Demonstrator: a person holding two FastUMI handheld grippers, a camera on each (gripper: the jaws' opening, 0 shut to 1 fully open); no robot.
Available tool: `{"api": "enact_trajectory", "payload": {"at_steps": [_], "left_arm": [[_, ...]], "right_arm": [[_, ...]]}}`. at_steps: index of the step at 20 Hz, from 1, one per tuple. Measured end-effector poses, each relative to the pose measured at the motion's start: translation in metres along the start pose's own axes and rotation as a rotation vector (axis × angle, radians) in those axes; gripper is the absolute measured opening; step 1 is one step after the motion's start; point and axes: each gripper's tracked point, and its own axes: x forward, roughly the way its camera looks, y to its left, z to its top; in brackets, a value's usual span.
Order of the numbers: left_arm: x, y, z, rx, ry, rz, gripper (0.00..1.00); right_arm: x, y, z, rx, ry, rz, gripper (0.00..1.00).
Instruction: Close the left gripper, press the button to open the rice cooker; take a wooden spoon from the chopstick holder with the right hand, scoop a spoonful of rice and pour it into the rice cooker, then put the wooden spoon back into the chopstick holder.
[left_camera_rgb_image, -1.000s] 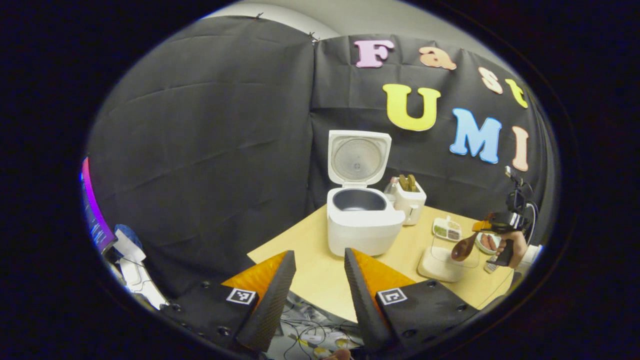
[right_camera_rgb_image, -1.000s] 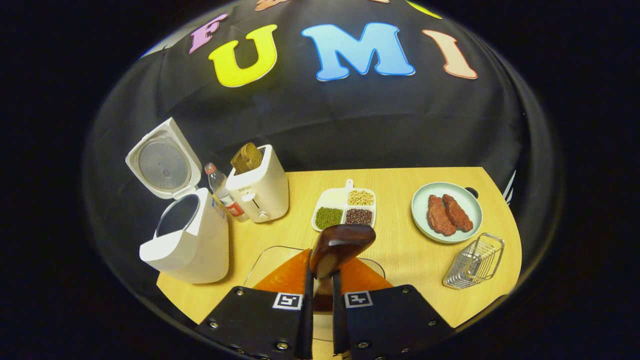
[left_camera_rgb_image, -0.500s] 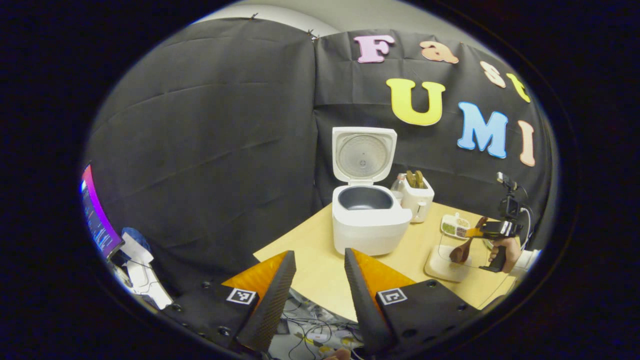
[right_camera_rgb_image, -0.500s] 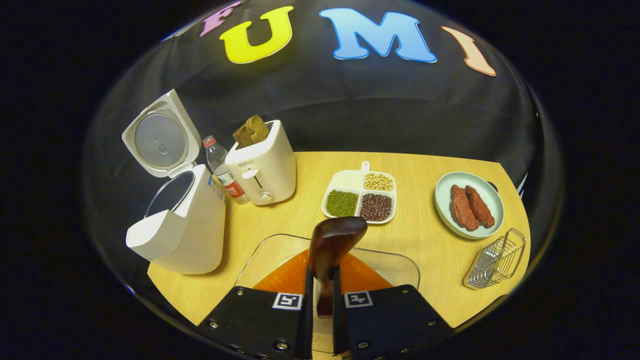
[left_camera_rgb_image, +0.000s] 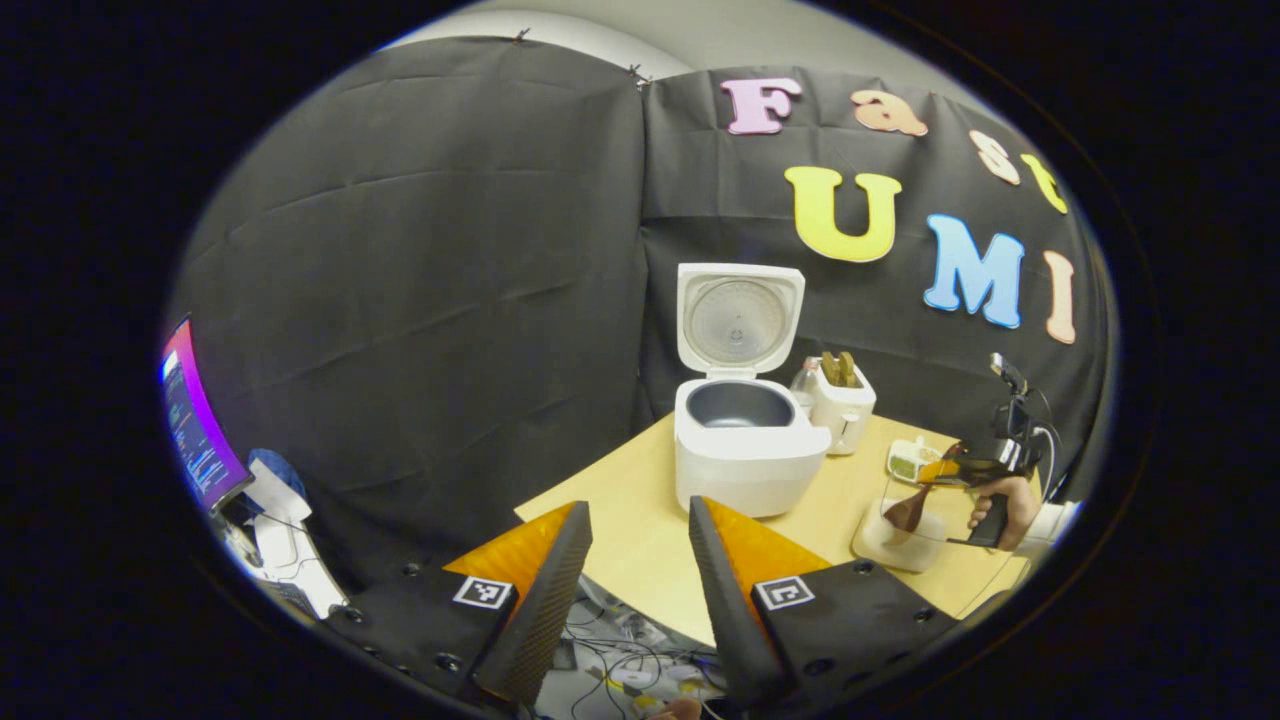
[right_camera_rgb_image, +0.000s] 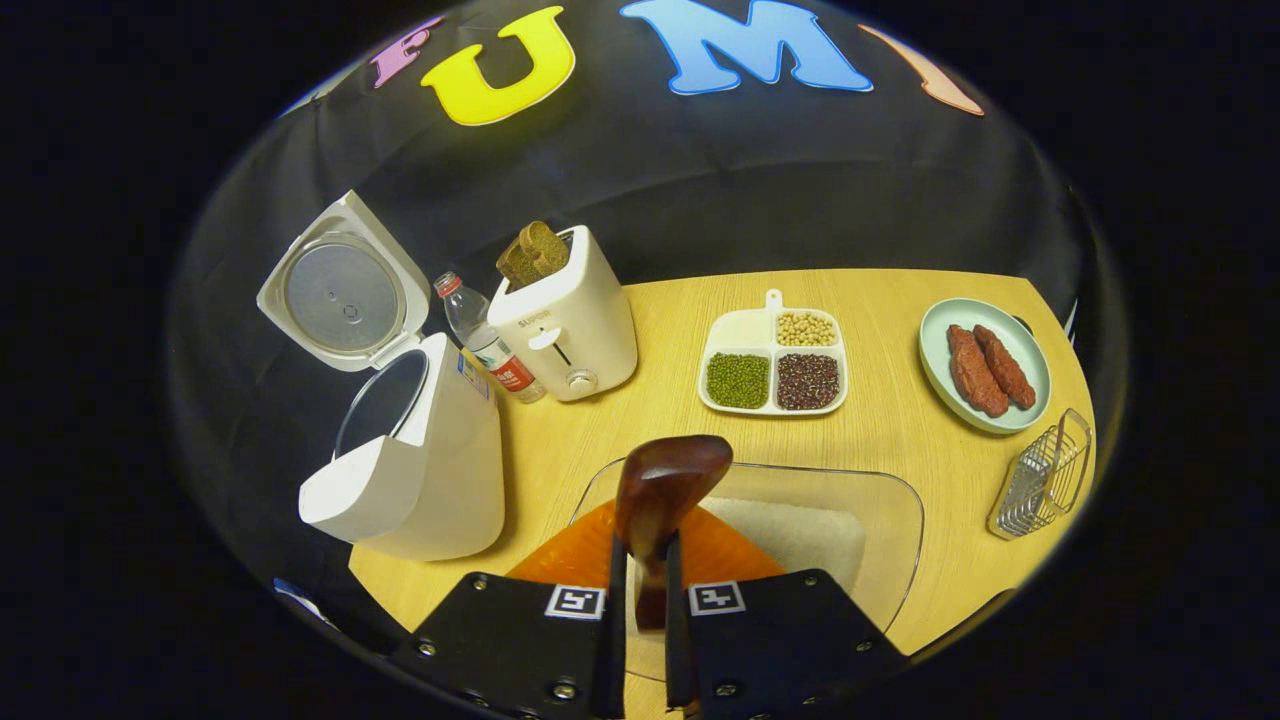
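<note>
The only writing I can partly make out is a small word printed on the front of the toaster (right_camera_rgb_image: 565, 320), too small for me to read with any certainty, and the red label on the water bottle (right_camera_rgb_image: 487, 338) beside it is just as illegible from here. My right gripper (right_camera_rgb_image: 640, 610) has both fingers pressed on the handle of the wooden spoon (right_camera_rgb_image: 662, 490), whose dark bowl points forward above the clear rice container (right_camera_rgb_image: 880, 500), where white rice lies in the bottom. In the left gripper view I see that same spoon hanging over the container's rim, held by a hand (left_camera_rgb_image: 1003, 500) on the far side of the table (right_camera_rgb_image: 880, 440). My left gripper (left_camera_rgb_image: 640, 540) sits with its fingers spread apart and nothing between them, back off the table's near edge. The rice cooker (right_camera_rgb_image: 420, 470) stands at the table's left with its lid (right_camera_rgb_image: 345, 290) tipped up and the dark pot exposed. Behind the container lie a divided tray of beans (right_camera_rgb_image: 775, 360), a plate with two pieces of meat (right_camera_rgb_image: 985, 365), and the wire chopstick holder (right_camera_rgb_image: 1040, 475) near the right edge. A lit monitor (left_camera_rgb_image: 195, 440) glows off the left, beyond the cloth.
</note>
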Motion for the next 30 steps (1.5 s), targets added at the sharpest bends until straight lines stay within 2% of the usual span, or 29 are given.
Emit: {"api": "enact_trajectory", "payload": {"at_steps": [4,6,10,14,16,18,21,22,23,26,29,30], "left_arm": [[-0.005,0.003,-0.001,-0.003,-0.003,0.000,0.78],[-0.003,0.000,-0.003,-0.002,0.001,-0.008,0.69],[0.002,-0.010,0.001,0.019,-0.004,-0.034,0.78],[0.009,-0.021,0.009,0.043,-0.010,-0.062,0.78],[0.012,-0.024,0.010,0.056,-0.013,-0.072,0.73],[0.015,-0.025,0.011,0.059,-0.011,-0.078,0.73],[0.018,-0.024,0.012,0.062,-0.010,-0.079,0.73],[0.018,-0.022,0.013,0.063,-0.012,-0.076,0.78],[0.019,-0.021,0.013,0.063,-0.013,-0.073,0.78],[0.018,-0.010,0.014,0.059,-0.016,-0.052,0.69],[0.017,0.003,0.016,0.050,-0.020,-0.021,0.69],[0.017,0.008,0.016,0.042,-0.019,-0.012,0.73]], "right_arm": [[-0.013,-0.004,0.009,0.074,-0.024,0.030,0.16],[-0.023,-0.011,0.021,0.120,-0.054,0.035,0.16],[-0.044,-0.019,0.034,0.195,-0.094,0.069,0.16],[-0.062,-0.020,0.049,0.289,-0.122,0.120,0.16],[-0.071,-0.015,0.053,0.312,-0.128,0.153,0.16],[-0.080,-0.009,0.058,0.338,-0.133,0.193,0.16],[-0.091,0.013,0.071,0.427,-0.137,0.273,0.16],[-0.093,0.020,0.076,0.455,-0.140,0.295,0.16],[-0.093,0.029,0.081,0.473,-0.137,0.316,0.16],[-0.089,0.060,0.096,0.446,-0.142,0.350,0.16],[-0.083,0.108,0.116,0.423,-0.145,0.413,0.16],[-0.079,0.125,0.122,0.411,-0.146,0.432,0.16]]}}
